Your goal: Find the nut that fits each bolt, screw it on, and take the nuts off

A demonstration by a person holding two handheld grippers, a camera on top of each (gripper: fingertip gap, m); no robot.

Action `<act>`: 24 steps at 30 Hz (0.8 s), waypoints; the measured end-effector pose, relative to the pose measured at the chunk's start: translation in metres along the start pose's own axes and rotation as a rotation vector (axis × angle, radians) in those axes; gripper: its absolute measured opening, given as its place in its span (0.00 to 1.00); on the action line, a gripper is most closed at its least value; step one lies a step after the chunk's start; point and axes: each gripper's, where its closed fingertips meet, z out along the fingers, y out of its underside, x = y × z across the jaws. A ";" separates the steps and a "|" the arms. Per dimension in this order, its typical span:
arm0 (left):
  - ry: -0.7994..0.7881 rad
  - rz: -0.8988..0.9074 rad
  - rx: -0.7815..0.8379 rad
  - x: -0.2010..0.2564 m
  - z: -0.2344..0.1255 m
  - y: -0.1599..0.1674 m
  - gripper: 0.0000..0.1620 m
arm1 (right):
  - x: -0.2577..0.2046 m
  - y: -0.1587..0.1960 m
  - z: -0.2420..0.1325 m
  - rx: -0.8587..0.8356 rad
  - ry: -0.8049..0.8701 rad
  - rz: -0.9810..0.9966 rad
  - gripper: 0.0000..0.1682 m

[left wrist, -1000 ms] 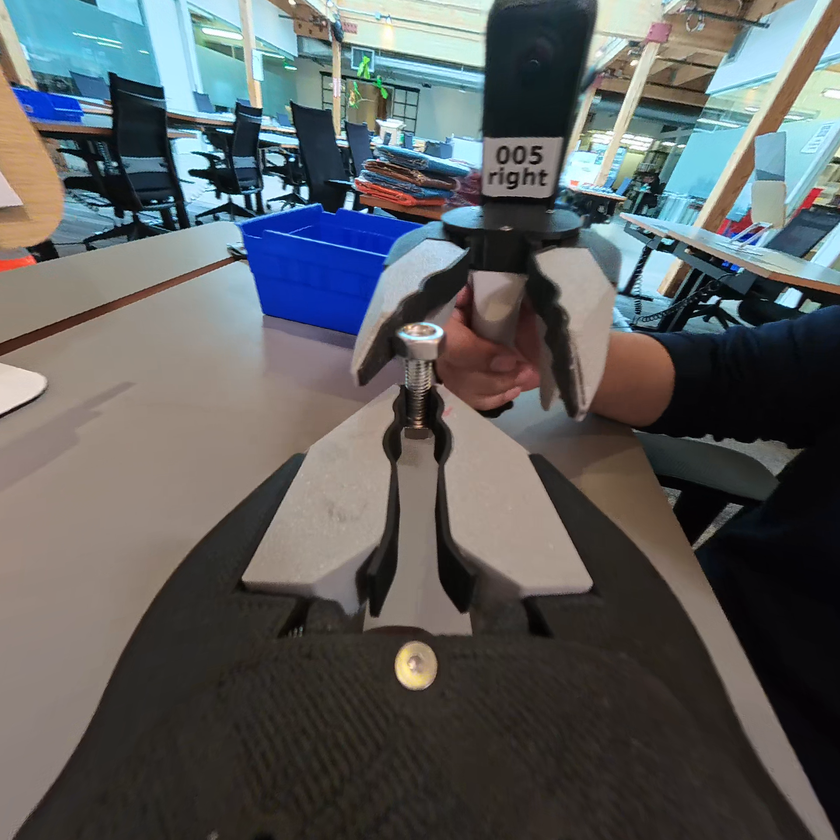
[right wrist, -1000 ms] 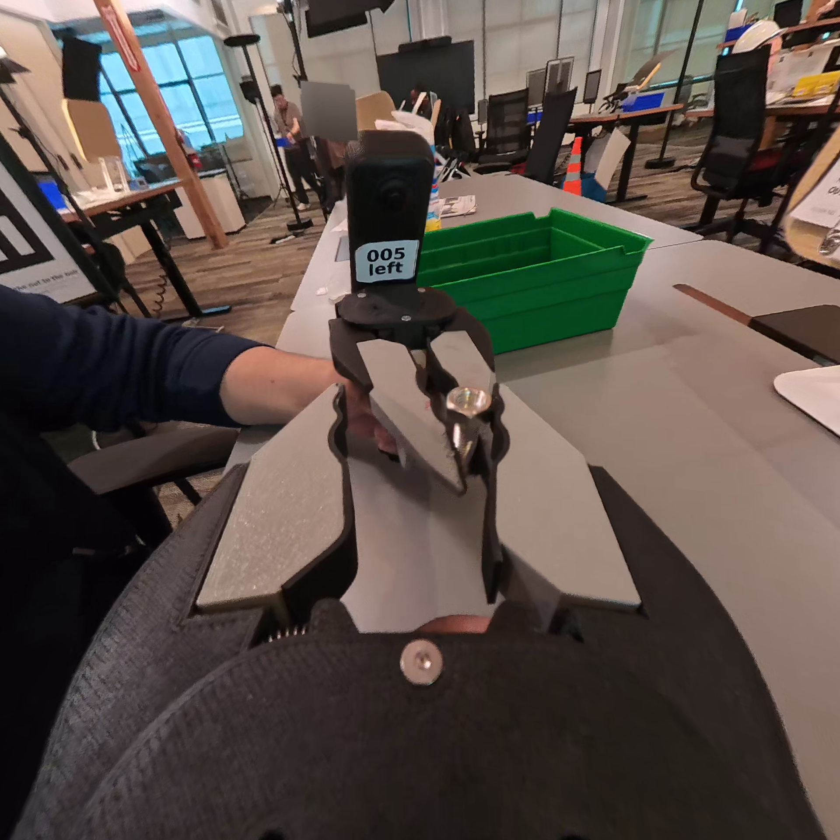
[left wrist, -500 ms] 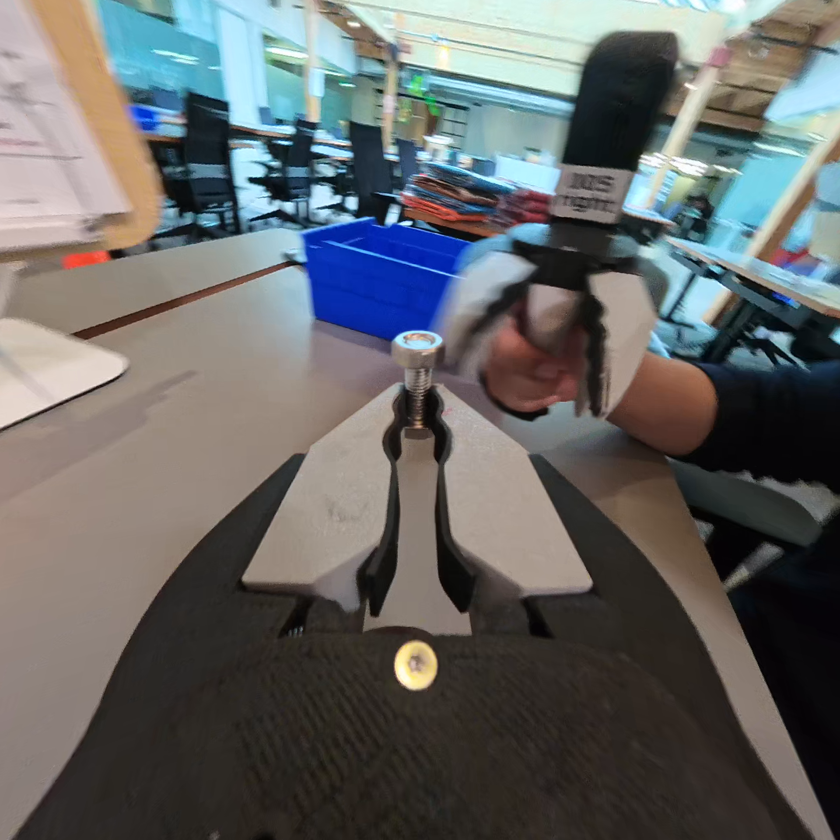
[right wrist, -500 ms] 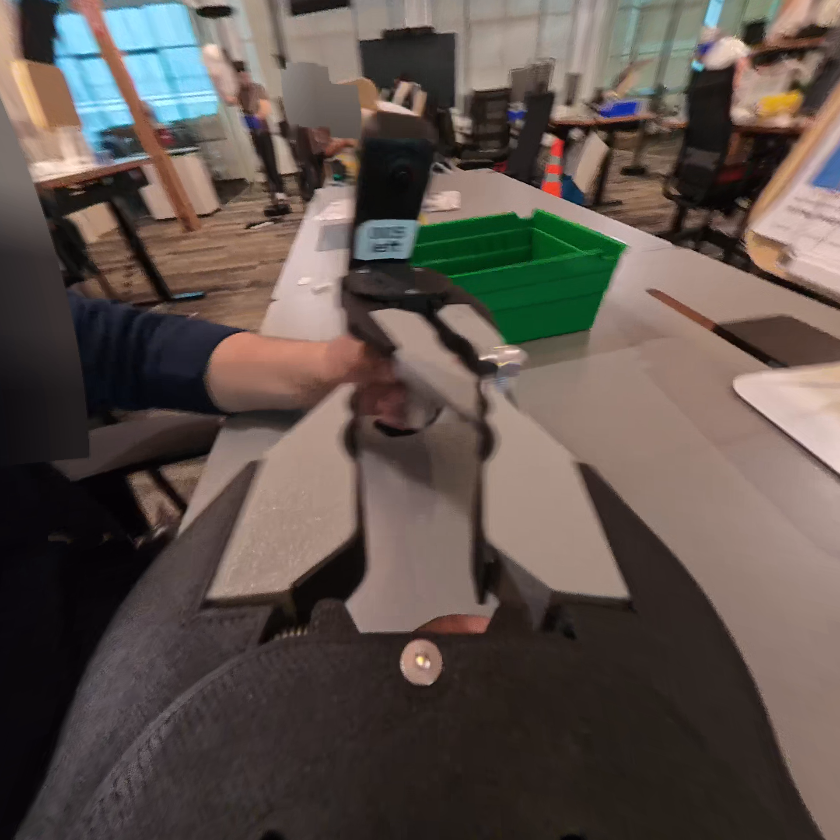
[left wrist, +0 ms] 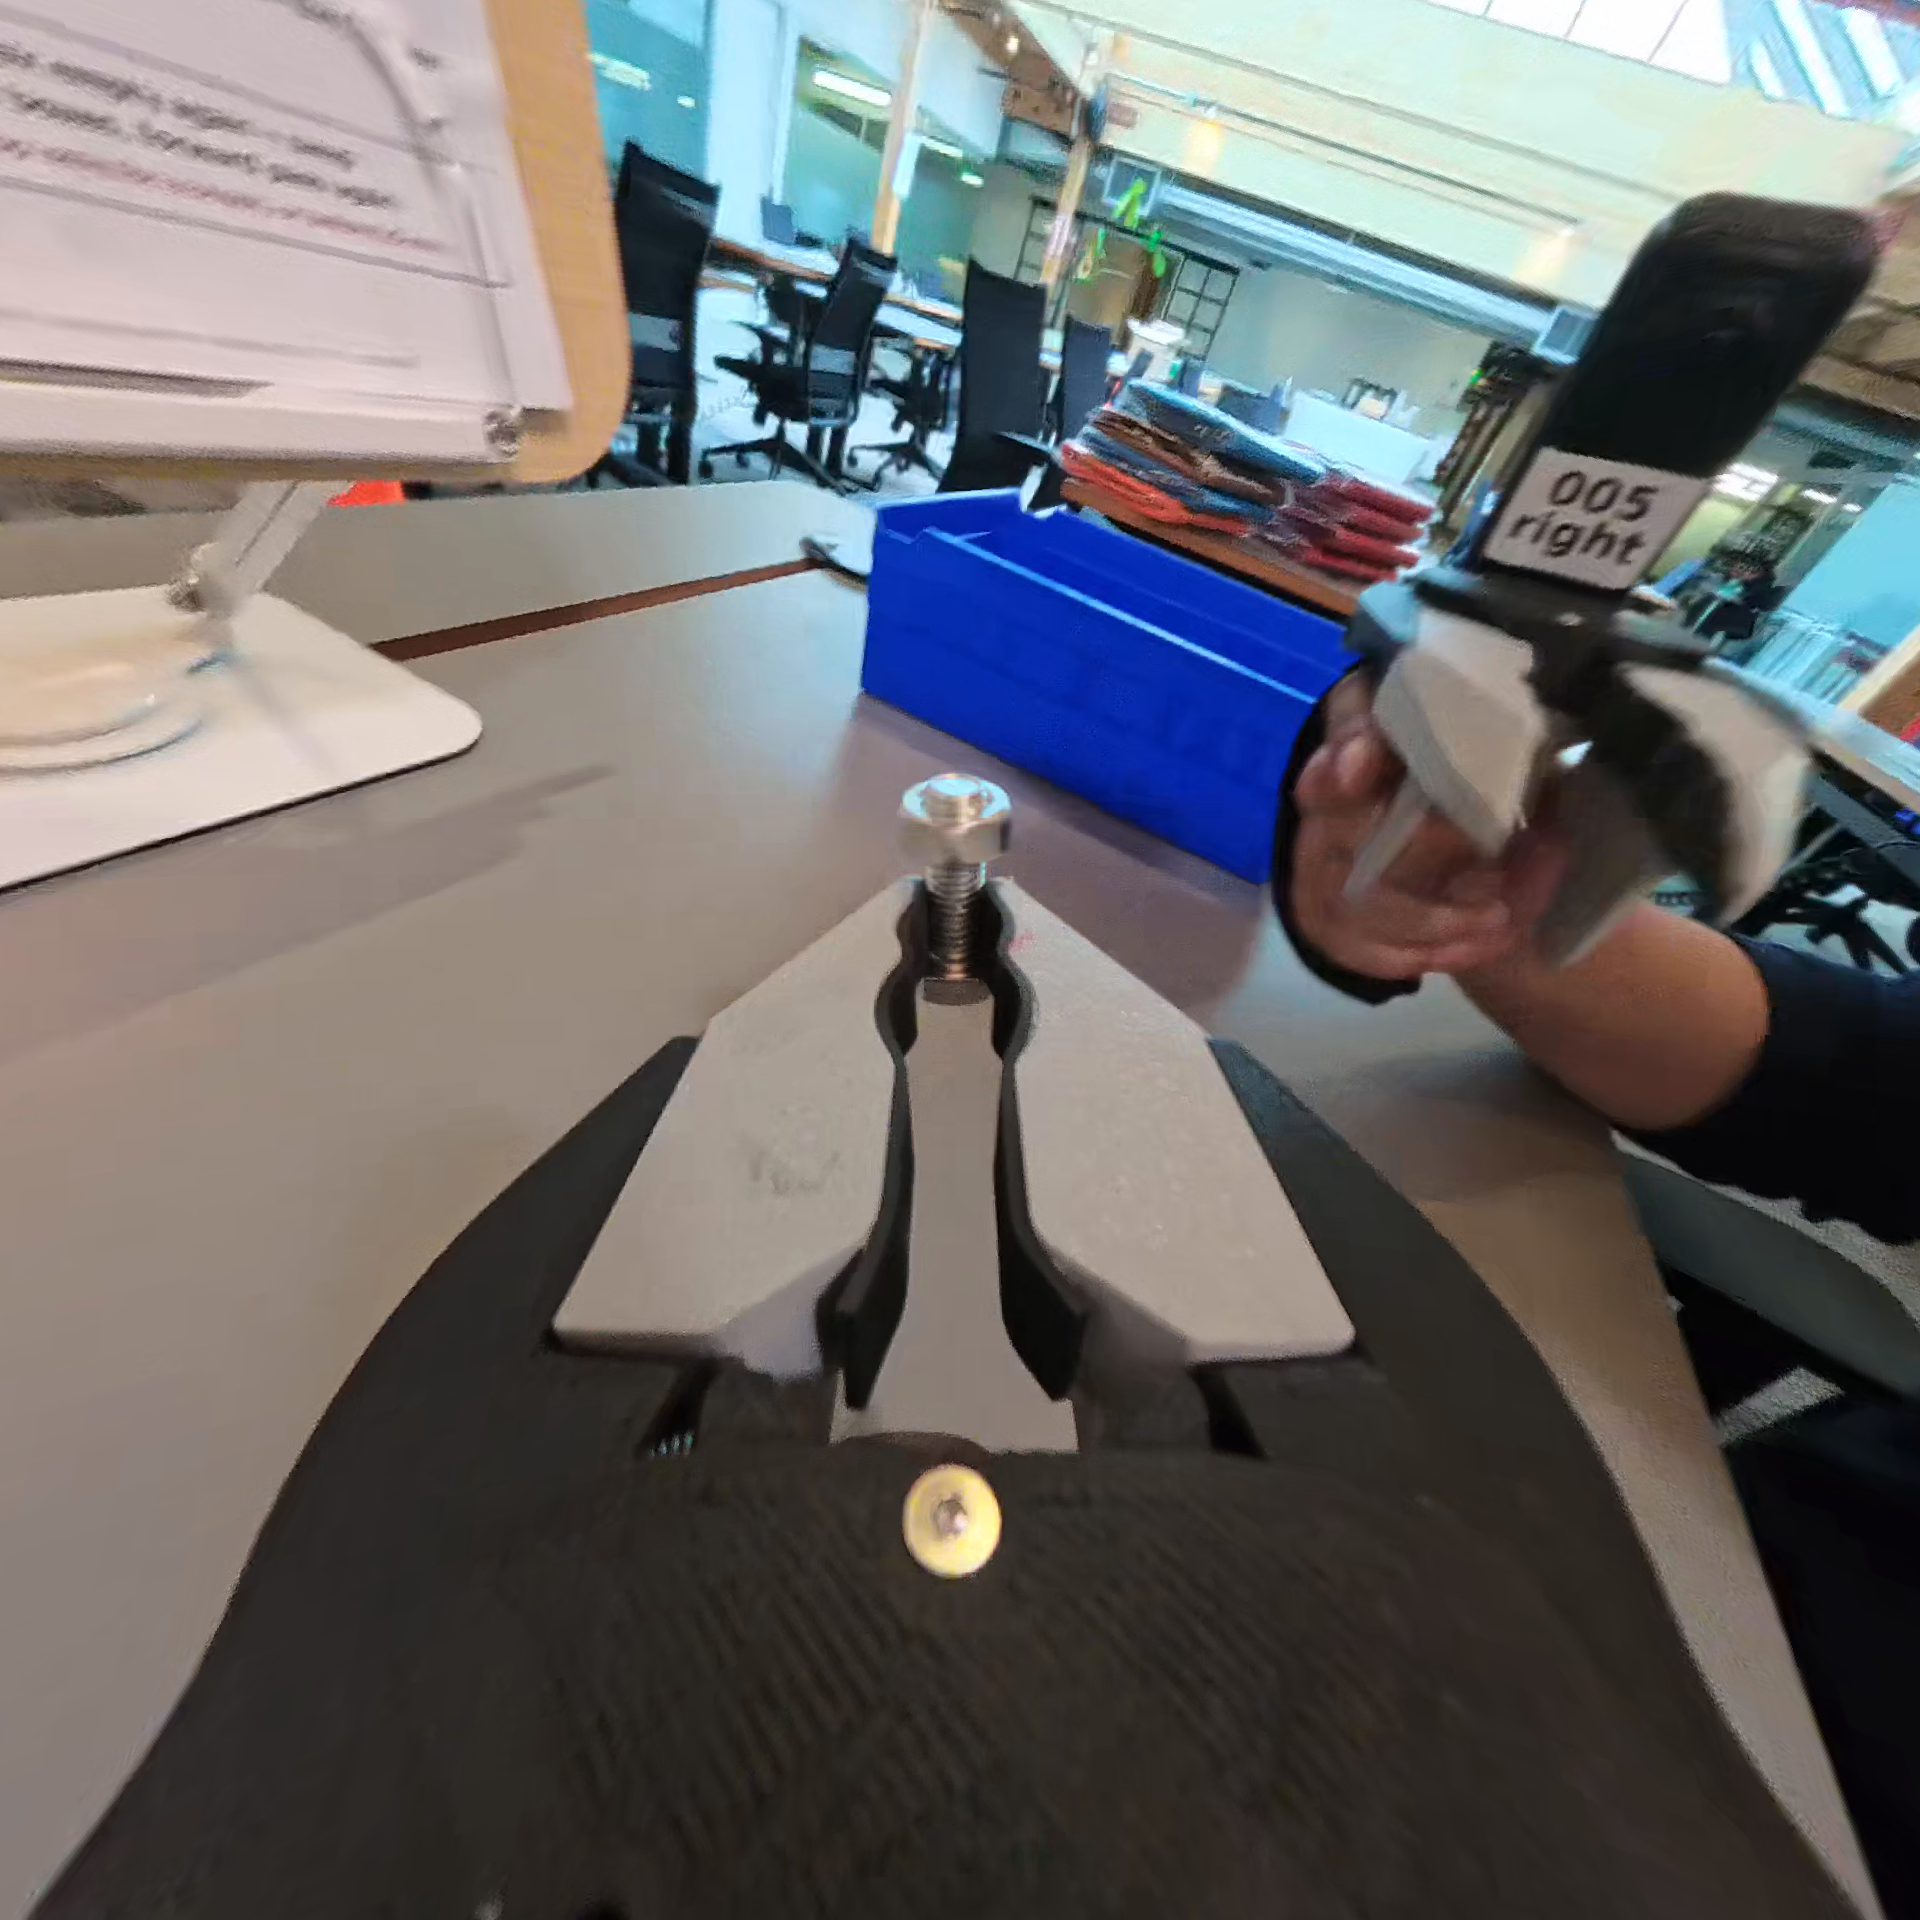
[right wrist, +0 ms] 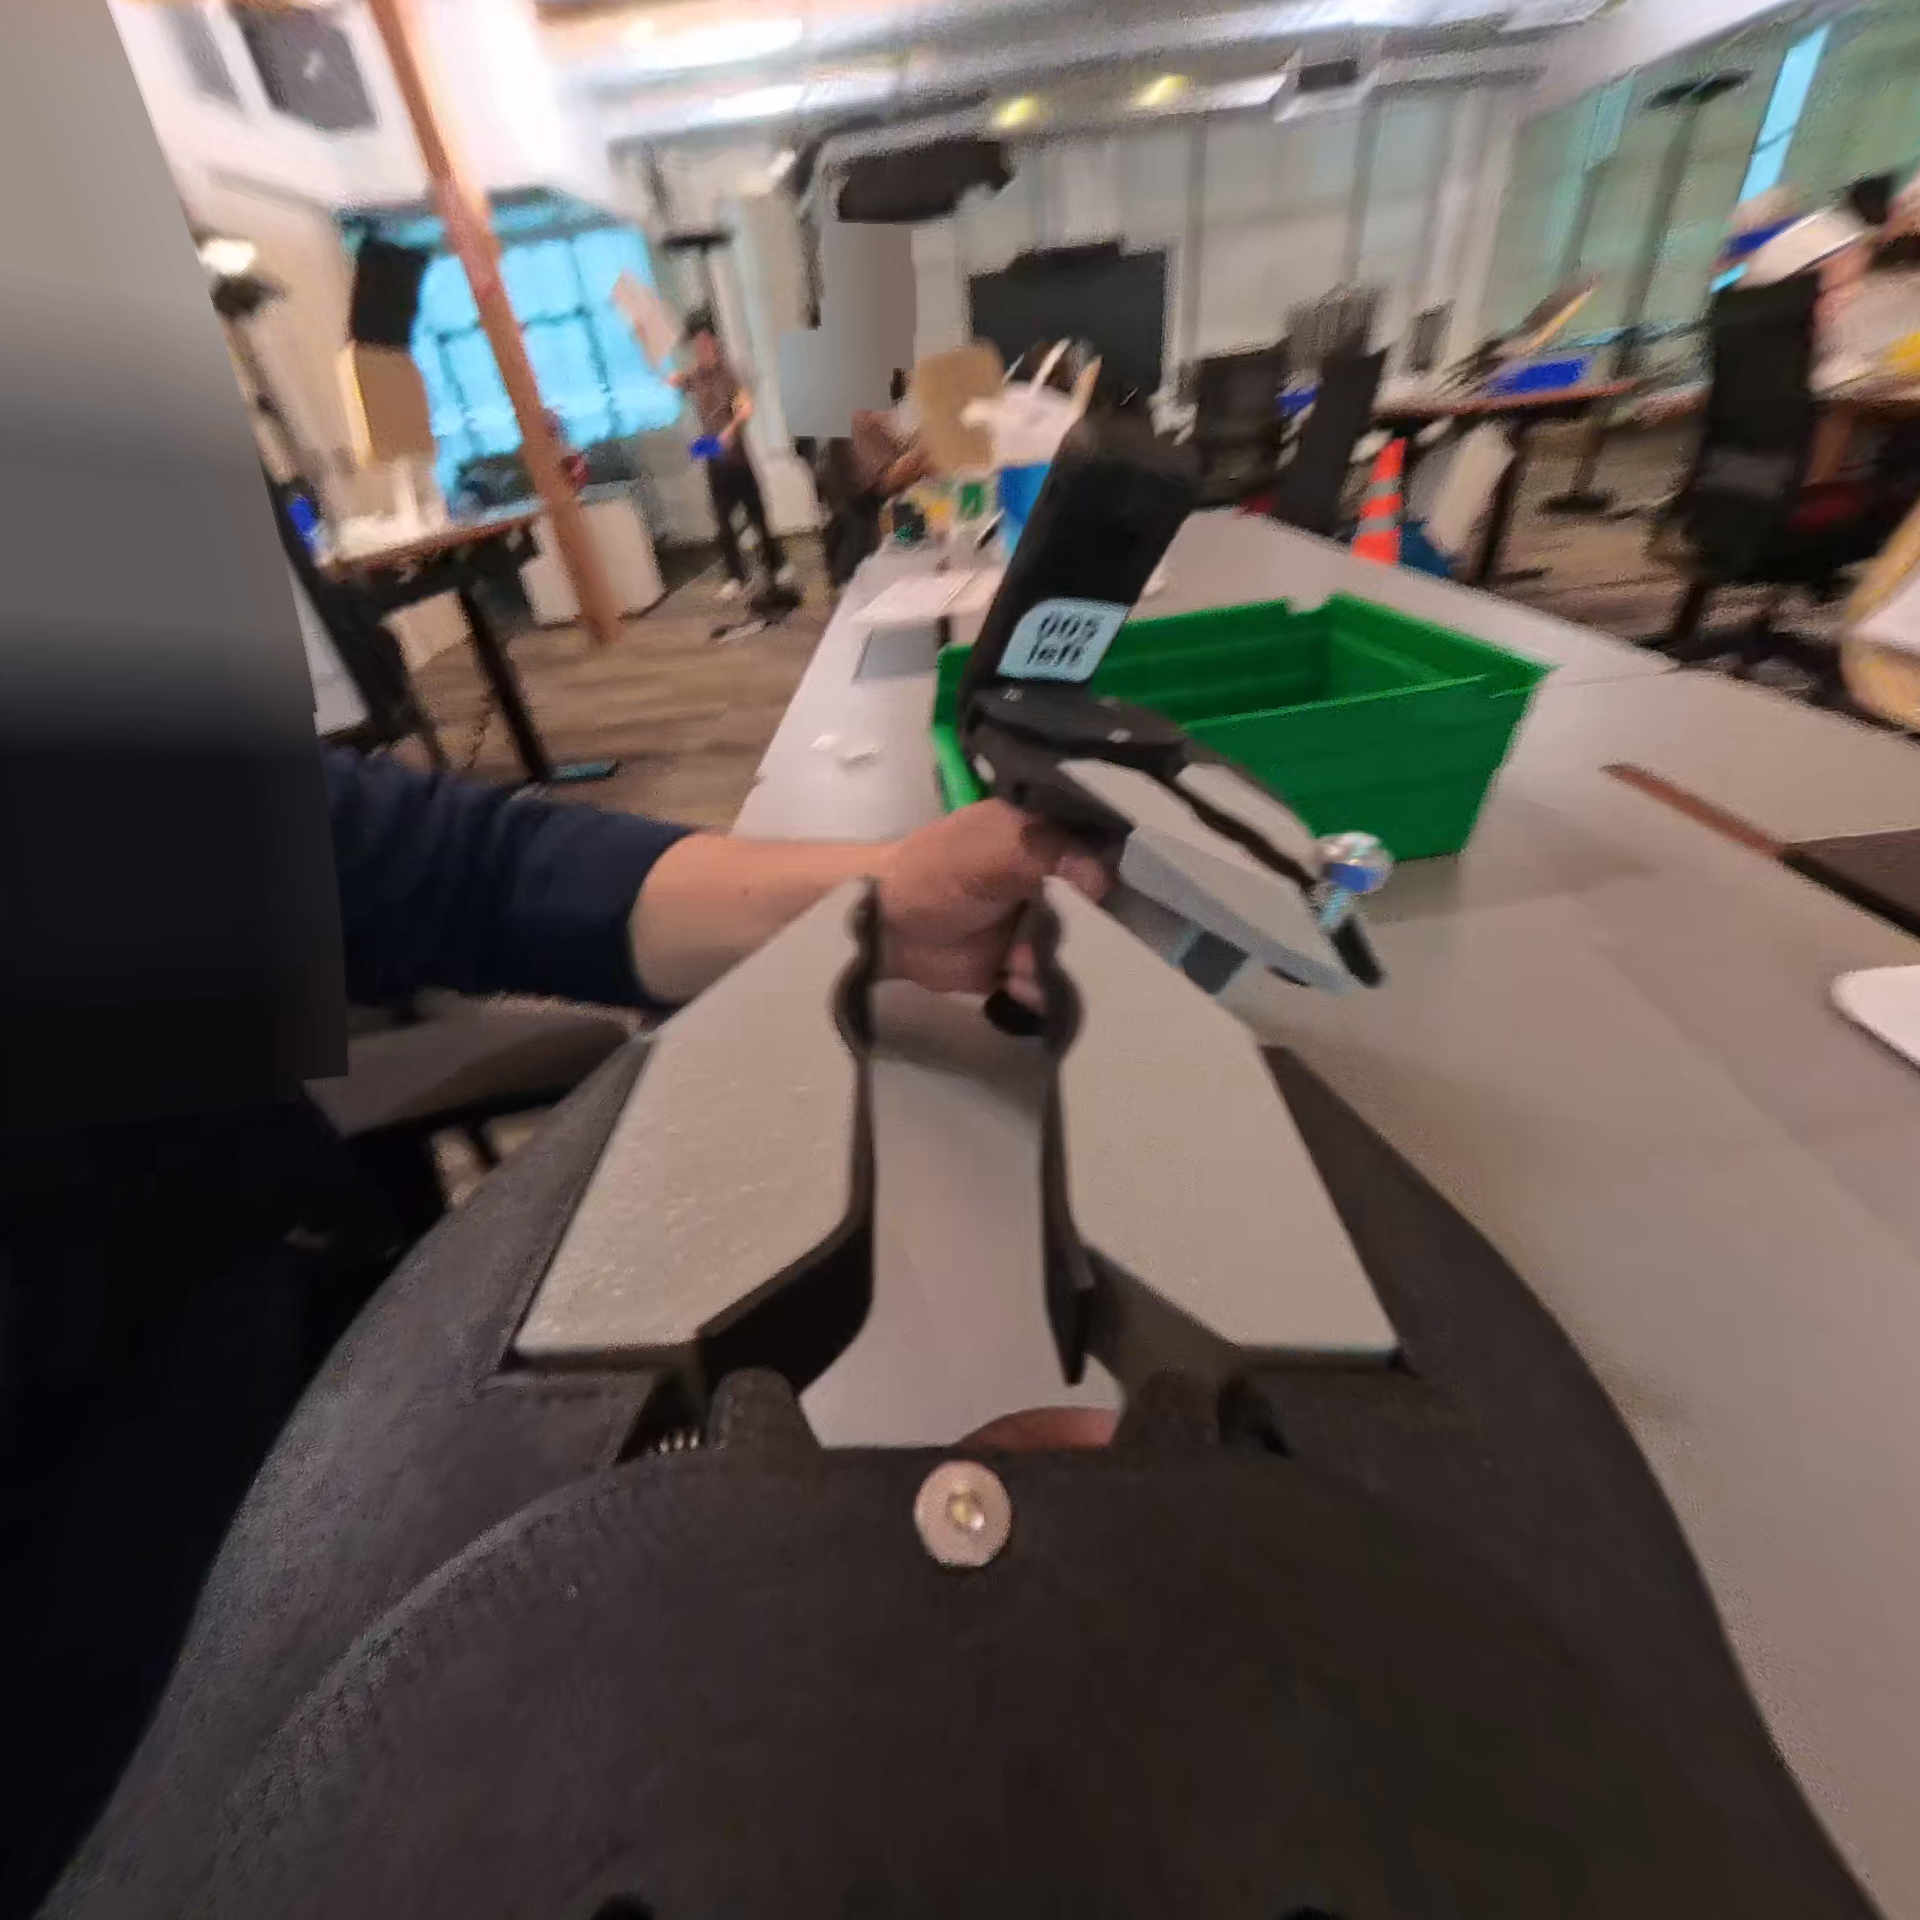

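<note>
To the left of the left gripper (left wrist: 954, 940), a white stand (left wrist: 223, 717) carrying a board of printed sheets (left wrist: 249, 197) is seen on the grey table (left wrist: 312, 1039); the writing on it is blurred. At the centre, the left gripper is clenched on a silver bolt (left wrist: 951, 935), gripped by its lower end and held upright, with a hex nut (left wrist: 954, 821) seated at the top of the thread, above the fingertips. Ahead and slightly right, a blue bin (left wrist: 1081, 675) is set on the table. Farther right, the right gripper (left wrist: 1486, 904) is held in a hand (left wrist: 1392, 862), well apart from the bolt; a small printed label (left wrist: 1579, 520) is fixed below its black camera. In the right wrist view, the right gripper's fingers (right wrist: 727, 1122) are spread apart with nothing between them. Beyond them, the left gripper is seen with the bolt at its tip, a similar label on its body, and a green bin (right wrist: 1330, 707) behind it.
</note>
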 end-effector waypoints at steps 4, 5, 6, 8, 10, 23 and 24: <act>0.113 0.025 -0.012 0.026 0.004 0.001 0.04 | 0.042 0.007 0.004 -0.025 0.204 0.037 0.39; 0.149 0.038 -0.028 0.040 0.008 0.003 0.04 | 0.049 0.011 0.009 -0.038 0.227 0.067 0.41; 0.181 0.051 -0.039 0.054 0.013 0.005 0.04 | 0.049 0.015 0.014 -0.049 0.215 0.081 0.42; 0.175 0.076 -0.047 0.063 0.019 0.007 0.04 | 0.032 0.014 0.022 -0.039 0.111 0.094 0.38; 0.119 0.059 -0.020 0.045 0.014 -0.001 0.04 | 0.029 0.010 0.018 -0.050 0.129 0.085 0.35; 0.150 0.081 -0.079 0.059 0.019 0.011 0.04 | 0.056 0.021 0.012 -0.029 0.190 0.180 0.10; 0.168 0.065 -0.082 0.060 0.019 0.012 0.04 | 0.055 0.022 0.012 -0.032 0.184 0.193 0.09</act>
